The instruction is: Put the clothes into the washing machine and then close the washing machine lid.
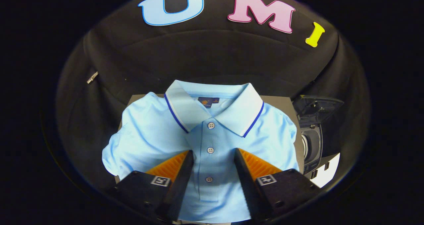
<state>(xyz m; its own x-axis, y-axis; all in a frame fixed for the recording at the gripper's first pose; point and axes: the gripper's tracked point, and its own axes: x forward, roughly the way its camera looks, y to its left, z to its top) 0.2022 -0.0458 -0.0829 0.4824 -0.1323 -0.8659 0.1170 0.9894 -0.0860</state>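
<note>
Table holds shirt; fingers apart above.

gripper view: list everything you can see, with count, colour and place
polo shirt: one, light blue with a white collar edged in dark blue, lying buttoned and flat on the table, under and ahead of the gripper
table: one, grey, beneath the shirt
washing machine: one, dark, small, beside the table to the shirt's right, lid raised
gripper: one, fingers open and apart, hovering over the shirt's button placket
</note>
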